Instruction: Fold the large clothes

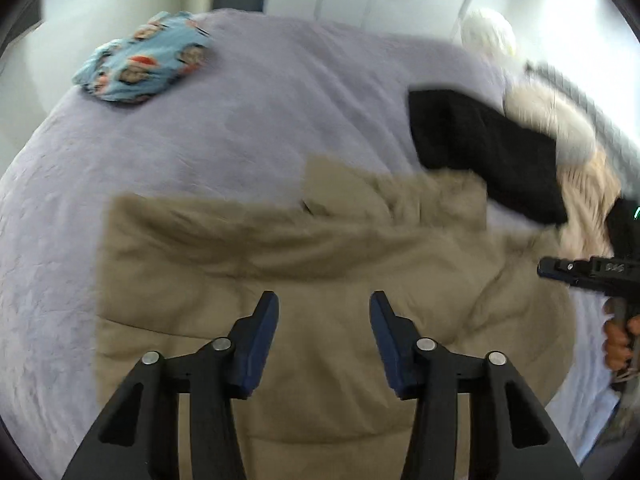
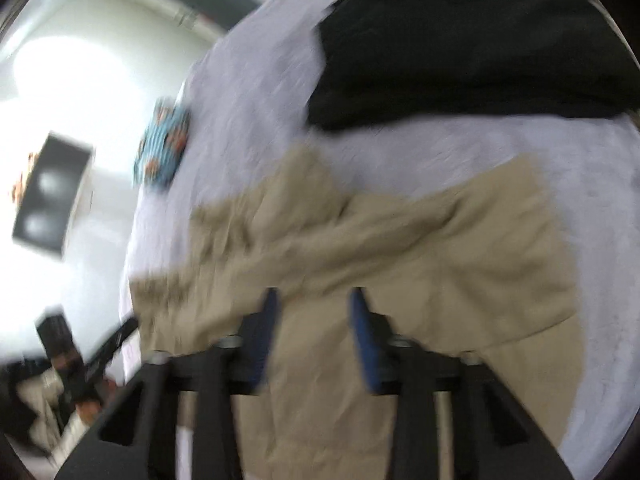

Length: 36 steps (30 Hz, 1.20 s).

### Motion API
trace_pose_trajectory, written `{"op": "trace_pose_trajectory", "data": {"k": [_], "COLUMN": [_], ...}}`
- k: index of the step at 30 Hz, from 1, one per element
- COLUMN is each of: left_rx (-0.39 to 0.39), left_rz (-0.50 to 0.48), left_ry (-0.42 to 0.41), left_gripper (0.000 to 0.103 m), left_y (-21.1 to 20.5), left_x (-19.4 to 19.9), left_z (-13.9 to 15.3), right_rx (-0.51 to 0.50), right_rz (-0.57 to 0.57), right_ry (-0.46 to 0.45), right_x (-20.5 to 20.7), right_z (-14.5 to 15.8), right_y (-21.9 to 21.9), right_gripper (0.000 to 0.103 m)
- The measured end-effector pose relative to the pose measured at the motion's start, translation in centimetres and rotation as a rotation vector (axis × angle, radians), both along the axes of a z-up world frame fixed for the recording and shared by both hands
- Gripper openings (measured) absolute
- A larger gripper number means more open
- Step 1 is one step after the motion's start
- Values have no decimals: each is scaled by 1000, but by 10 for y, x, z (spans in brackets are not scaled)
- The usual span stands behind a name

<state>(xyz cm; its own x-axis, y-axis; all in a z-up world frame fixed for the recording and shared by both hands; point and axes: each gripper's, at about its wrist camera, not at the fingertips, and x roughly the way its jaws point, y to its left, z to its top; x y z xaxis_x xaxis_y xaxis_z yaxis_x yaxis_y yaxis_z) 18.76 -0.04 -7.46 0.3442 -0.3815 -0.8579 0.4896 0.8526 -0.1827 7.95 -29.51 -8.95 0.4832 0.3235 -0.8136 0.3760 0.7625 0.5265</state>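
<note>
Both tongs, left (image 1: 324, 300) and right (image 2: 314, 296), released, nothing between pads. Tan garment (image 1: 320, 280) lies rumpled on near part of bed (image 1: 200, 140), black cloth (image 1: 480, 148) far right. Next: smooth creases, regrip corners evenly, fold straight.

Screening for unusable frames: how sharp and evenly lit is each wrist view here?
Left wrist view: claw crisp, tan cotton garment mildly smeared, right edge streaked. Right wrist view: heavy motion blur throughout, blown-out white glare upper left, black folded garment featureless. Both bend the lilac bedspread fisheye-style.
</note>
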Motion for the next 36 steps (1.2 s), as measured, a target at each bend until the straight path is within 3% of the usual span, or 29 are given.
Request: {"op": "trace_pose_trajectory", "data": {"k": [4,7,9,12,22,26,29,36], "left_rx": [179,203,203,182,152,173,168,160], "left_rz": [10,108,162,166,165,179,198,167], "left_ry": [-127,-138,-135,-104,-86,-77,-102,-155], "left_gripper": [50,50,50,50,51,51,51,51], "left_y": [-29,-10,7,19,1,5,21,45], "left_x": [8,36,51,68,94,91,81,54], "left_z": [-34,-46,-50,-62,-93,-80,-57,-11], "right_rx": [-154,-284,-276,-242,-167,-170,-206,-187], "right_rz": [60,-16,-71,-108,-188,-210,-234,-124], "right_ry": [72,98,104,98,82,104,120,15], "right_x": [11,7,-4,-12,16,18,10,-30], "right_z": [-27,-32,-34,-47,-90,-82,-60,-2], "right_y": [10,-15,-34,-56,-75,-74,-66,-8], "right_gripper": [24,24,24,23,22,23,27,29]}}
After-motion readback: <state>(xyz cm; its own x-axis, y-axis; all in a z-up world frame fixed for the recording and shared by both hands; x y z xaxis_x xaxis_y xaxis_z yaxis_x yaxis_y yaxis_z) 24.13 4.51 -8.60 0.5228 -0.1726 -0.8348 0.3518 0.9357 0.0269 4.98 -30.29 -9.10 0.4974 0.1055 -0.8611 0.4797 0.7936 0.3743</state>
